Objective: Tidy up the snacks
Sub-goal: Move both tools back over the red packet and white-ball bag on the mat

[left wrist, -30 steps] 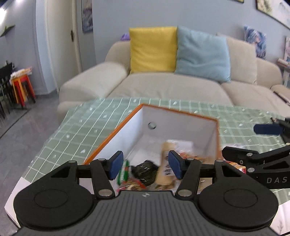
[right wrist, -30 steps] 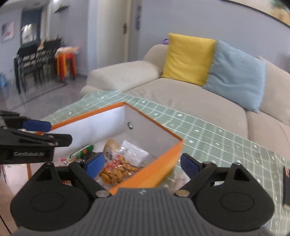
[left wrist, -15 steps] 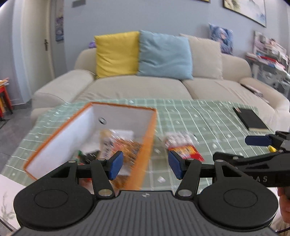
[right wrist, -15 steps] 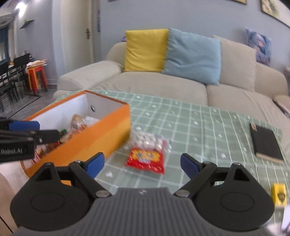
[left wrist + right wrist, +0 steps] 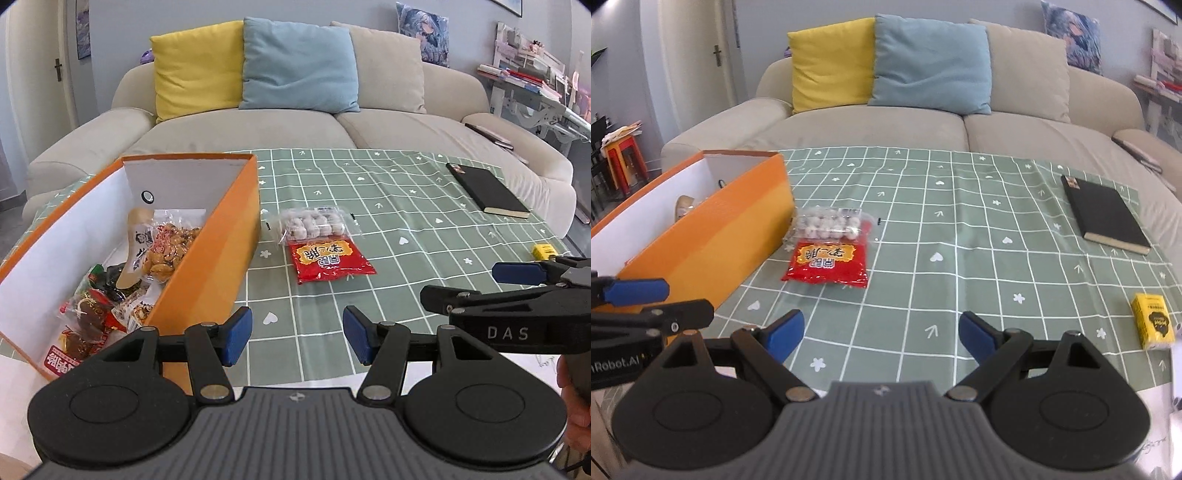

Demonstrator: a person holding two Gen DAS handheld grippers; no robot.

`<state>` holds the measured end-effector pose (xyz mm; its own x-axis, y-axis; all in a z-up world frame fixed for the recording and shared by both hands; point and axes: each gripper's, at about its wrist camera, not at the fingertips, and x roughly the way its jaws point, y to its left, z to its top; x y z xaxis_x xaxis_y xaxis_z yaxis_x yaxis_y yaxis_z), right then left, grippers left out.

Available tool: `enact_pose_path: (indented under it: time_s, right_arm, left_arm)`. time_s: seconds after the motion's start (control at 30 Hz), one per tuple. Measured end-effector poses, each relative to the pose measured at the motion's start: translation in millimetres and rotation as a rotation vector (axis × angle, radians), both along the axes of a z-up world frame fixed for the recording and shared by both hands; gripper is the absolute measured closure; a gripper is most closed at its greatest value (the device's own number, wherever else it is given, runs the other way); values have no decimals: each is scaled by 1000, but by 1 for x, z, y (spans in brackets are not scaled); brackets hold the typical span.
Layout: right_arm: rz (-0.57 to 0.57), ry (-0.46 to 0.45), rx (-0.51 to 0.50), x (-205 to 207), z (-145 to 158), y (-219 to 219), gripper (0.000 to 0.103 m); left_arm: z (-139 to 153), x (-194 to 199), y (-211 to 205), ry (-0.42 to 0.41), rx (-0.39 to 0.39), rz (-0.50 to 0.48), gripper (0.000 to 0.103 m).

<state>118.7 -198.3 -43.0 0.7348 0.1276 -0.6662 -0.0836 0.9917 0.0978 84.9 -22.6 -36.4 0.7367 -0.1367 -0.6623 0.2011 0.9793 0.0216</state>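
An orange box point(image 5: 218, 251) with white inner walls stands on the table's left; it also shows in the right wrist view point(image 5: 713, 236). Several snack packets point(image 5: 162, 247) lie inside it. A red and clear snack bag point(image 5: 321, 243) lies flat on the green checked cloth just right of the box; it also shows in the right wrist view point(image 5: 829, 247). My left gripper point(image 5: 297, 336) is open and empty, above the cloth in front of the bag. My right gripper point(image 5: 881, 334) is open and empty, near the table's front edge.
A black notebook point(image 5: 1106, 214) lies at the far right of the table. A small yellow box point(image 5: 1152, 325) sits near the front right edge. A beige sofa point(image 5: 923, 122) with yellow and blue cushions stands behind the table.
Both grippers have swung right, away from above the orange box, and pulled back. The snack bag beside the box has come into view. Both stay open.
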Motion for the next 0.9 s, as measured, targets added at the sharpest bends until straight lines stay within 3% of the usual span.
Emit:
enact_pose_path:
  time_s: [0.53,0.6,0.83,0.9]
  right_arm:
    - [-11,18,69,55,-13,-11,21]
    - [8,13,79,65,-11,-9,21]
    - [50,42,129,103,-20,-5,25]
    - [55,76,149,115,-28,-4,26]
  left_arm:
    - [-19,64,-14,8,57,-8,36]
    - [-24,72,-17,20,77,-18,41]
    - [-38,92,-20,59,66,-51,41]
    - [-40,97,-21,61,69,-54,50]
